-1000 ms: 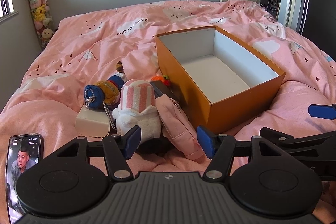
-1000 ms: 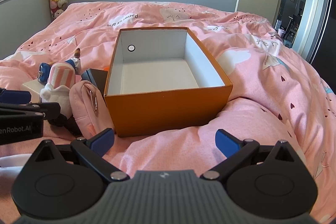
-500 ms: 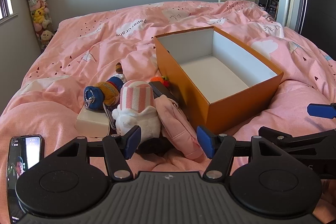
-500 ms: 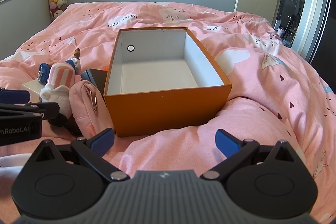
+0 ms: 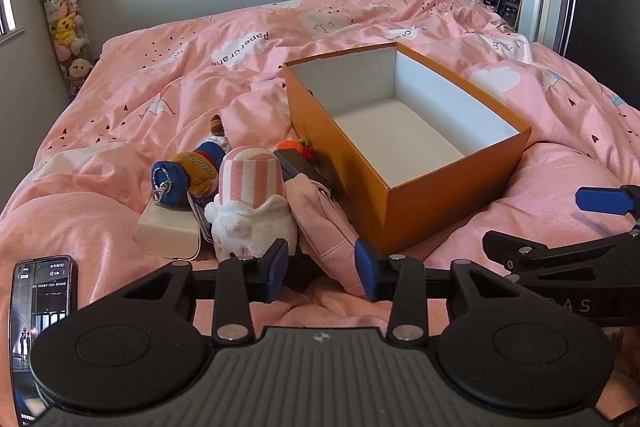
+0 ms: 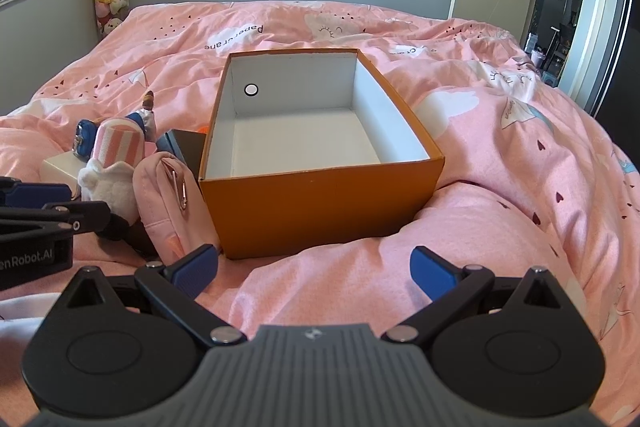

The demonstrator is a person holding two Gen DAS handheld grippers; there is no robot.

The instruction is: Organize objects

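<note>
My left gripper (image 5: 318,269): black linkage arms, silver pivot screws, blue rubber pads (image 5: 276,267), two round black discs flanking a grey ribbed centre plate with a small logo. My right gripper (image 6: 314,273) is the same build, with blue pads (image 6: 432,273) on black angled arms. From the right wrist view, the left unit's side carries white lettering ending "nRobot.AI". No skin or sleeves that I can see.
</note>
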